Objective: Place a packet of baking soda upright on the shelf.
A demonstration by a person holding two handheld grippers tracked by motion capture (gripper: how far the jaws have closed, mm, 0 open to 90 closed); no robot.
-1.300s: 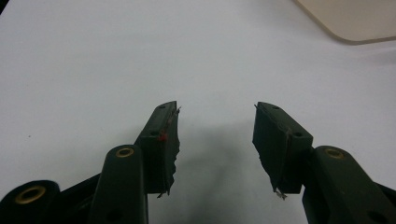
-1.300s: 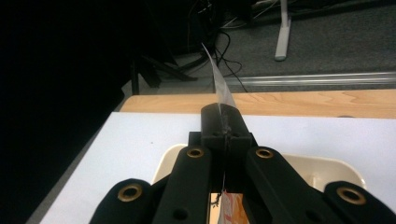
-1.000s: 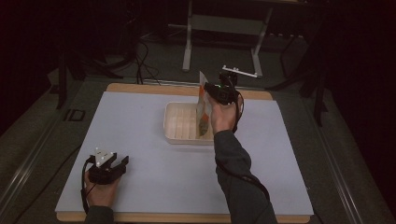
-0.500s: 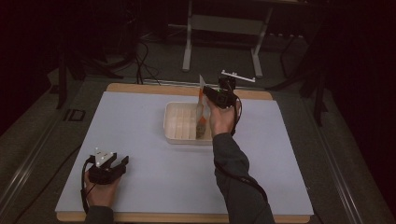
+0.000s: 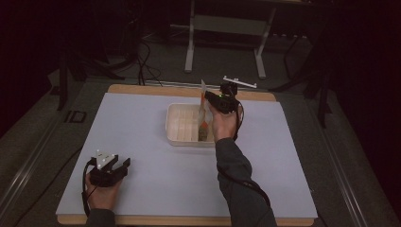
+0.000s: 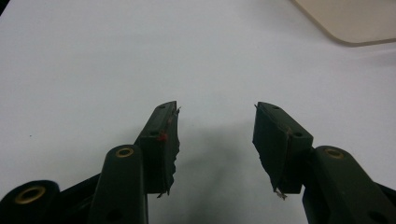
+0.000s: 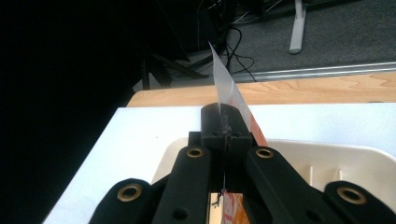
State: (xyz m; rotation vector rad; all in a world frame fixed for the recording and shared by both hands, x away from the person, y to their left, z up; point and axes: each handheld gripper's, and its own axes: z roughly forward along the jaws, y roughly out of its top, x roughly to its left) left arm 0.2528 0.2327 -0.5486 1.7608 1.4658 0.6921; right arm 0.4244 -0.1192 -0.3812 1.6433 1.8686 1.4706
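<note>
Packet [image 5: 204, 106], a thin clear pouch with orange print on its lower part, hangs upright from the right gripper [image 5: 211, 98], whose jaws are pressed together on it. In the high view the packet sits at the gripper's 9 o'clock side, its pale top corner rising above the jaws toward 12 o'clock and its orange lower part dropping toward 6 o'clock into the cream tray [image 5: 176, 137]. The packet's lower end reaches down inside the tray's right-hand part; whether it touches the tray floor cannot be told. In the right gripper view the closed jaws meet on the packet [image 7: 223, 84], the clear tip pointing up past them at 12 o'clock and a bit of orange print showing below between the arms, with the tray's rim [image 7: 327, 145] just beyond.

The tray lies near the middle of the white tabletop [image 5: 142, 123], slightly toward 12 o'clock. The right hand [image 5: 223, 124] holds its gripper above the tray's right edge.

The left gripper [image 5: 122, 165] rests well apart, toward the table's 7 o'clock corner, held low in the left hand [image 5: 100, 194]. In the left gripper view its jaws stand spread wide with nothing between them over bare white surface [image 6: 93, 60], and a corner of the tray [image 6: 355, 23] shows at about 1 o'clock.
</note>
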